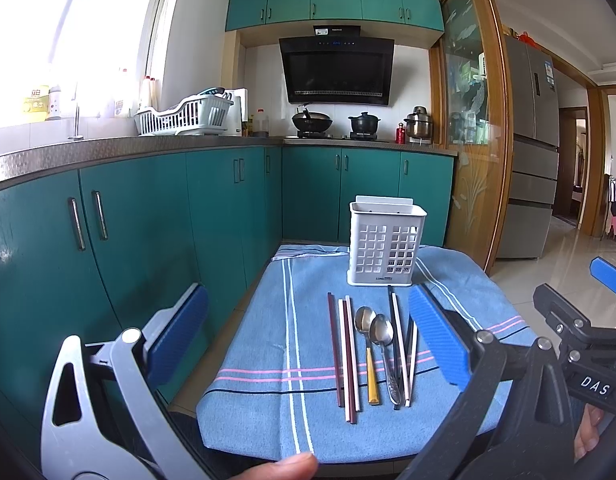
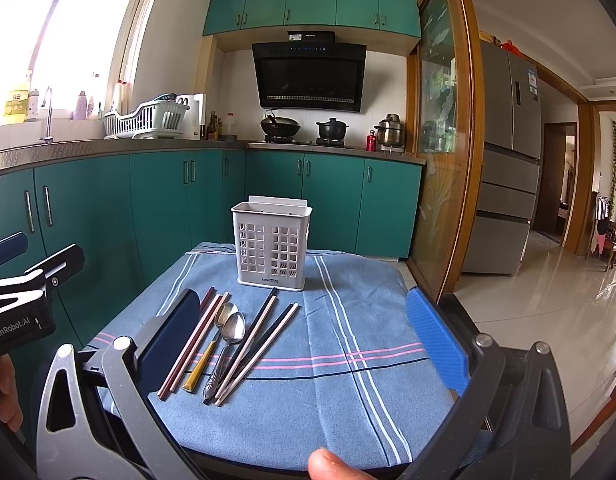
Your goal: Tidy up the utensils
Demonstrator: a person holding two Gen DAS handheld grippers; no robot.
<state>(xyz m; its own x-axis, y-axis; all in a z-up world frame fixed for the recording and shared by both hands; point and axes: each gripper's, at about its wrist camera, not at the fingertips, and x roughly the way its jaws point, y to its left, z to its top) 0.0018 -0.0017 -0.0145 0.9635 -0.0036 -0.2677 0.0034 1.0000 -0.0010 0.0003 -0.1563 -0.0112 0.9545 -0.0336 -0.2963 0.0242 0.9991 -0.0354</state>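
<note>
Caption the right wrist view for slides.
Open right gripper above spoons and chopsticks before white utensil holder.

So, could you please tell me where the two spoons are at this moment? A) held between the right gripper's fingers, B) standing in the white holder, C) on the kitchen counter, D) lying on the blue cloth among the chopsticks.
D: both spoons lie flat on the blue cloth between chopsticks, in front of the white holder.

Chopsticks (image 1: pixel 349 360) flank two spoons (image 1: pixel 373 344) on the cloth (image 1: pixel 268 320), holder (image 1: pixel 385 240) behind.
</note>
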